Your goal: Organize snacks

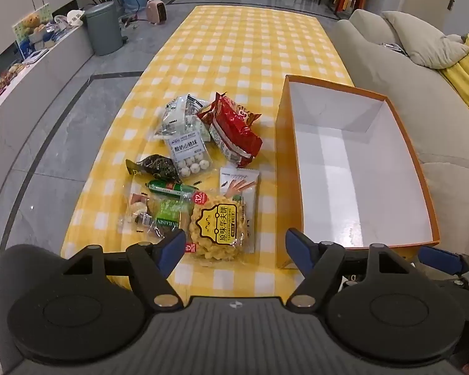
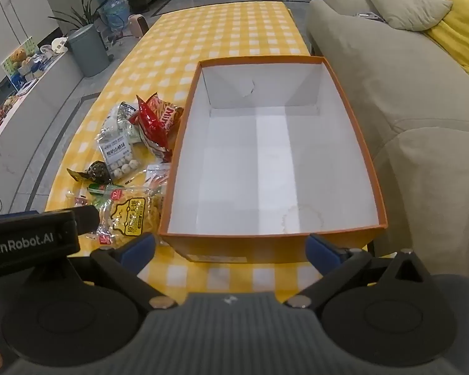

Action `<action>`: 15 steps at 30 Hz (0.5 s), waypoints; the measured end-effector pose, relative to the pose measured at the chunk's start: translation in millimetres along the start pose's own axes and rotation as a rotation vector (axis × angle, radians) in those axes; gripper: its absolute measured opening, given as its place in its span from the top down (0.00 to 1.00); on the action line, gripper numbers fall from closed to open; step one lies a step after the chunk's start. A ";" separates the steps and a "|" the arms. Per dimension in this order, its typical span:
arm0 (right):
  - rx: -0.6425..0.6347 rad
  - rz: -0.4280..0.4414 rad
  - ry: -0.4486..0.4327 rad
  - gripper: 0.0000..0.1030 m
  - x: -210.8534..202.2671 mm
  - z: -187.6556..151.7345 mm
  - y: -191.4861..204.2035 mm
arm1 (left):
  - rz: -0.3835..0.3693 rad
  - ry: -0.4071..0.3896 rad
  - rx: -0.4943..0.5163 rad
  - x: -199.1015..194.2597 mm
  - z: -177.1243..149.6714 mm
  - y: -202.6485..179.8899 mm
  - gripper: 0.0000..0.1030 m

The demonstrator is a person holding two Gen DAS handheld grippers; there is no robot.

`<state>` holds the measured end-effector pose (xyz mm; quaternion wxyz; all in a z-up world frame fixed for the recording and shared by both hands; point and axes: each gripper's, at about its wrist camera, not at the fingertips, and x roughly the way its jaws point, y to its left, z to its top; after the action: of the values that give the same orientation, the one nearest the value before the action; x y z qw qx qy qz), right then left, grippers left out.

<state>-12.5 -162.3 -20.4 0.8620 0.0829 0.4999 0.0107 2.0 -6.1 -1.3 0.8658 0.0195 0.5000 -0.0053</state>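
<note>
An open orange box (image 1: pixel 283 156) with a white empty inside stands on the yellow checked table (image 1: pixel 244 50); it also shows in the right wrist view (image 2: pixel 353 131). Left of it lies a pile of snacks: a red bag (image 1: pixel 234 131), a clear bag of white balls (image 1: pixel 189 153), a yellow waffle pack (image 1: pixel 217 228), a green sausage (image 1: pixel 168 187), a dark wrapped snack (image 1: pixel 154 165). My left gripper (image 1: pixel 236 250) is open and empty, just before the waffle pack. My right gripper (image 2: pixel 231 250) is open and empty at the box's near wall.
A beige sofa (image 2: pixel 390 93) with a yellow cushion (image 2: pixel 459 37) runs along the table's right side. A grey bin (image 1: pixel 103 28) and a low white counter (image 1: pixel 31 87) stand on the left. The left gripper's body (image 2: pixel 31 243) shows at the right wrist view's left edge.
</note>
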 end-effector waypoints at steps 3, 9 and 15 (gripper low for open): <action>-0.009 -0.011 0.005 0.03 4.2 0.2 0.3 | -0.050 -0.004 -0.062 -0.8 -1.9 13.2 0.17; -0.006 -0.015 -0.002 0.03 1.4 0.2 0.3 | -0.026 -0.004 -0.047 5.1 0.1 11.0 0.15; -0.010 -0.022 0.004 0.03 3.6 -0.4 2.7 | -0.007 -0.010 -0.031 2.5 -3.5 6.3 0.15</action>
<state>-10.8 -159.2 -23.3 0.8616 0.0729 0.5024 0.0040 0.4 0.3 -5.0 0.8683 0.0045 0.4960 -0.0006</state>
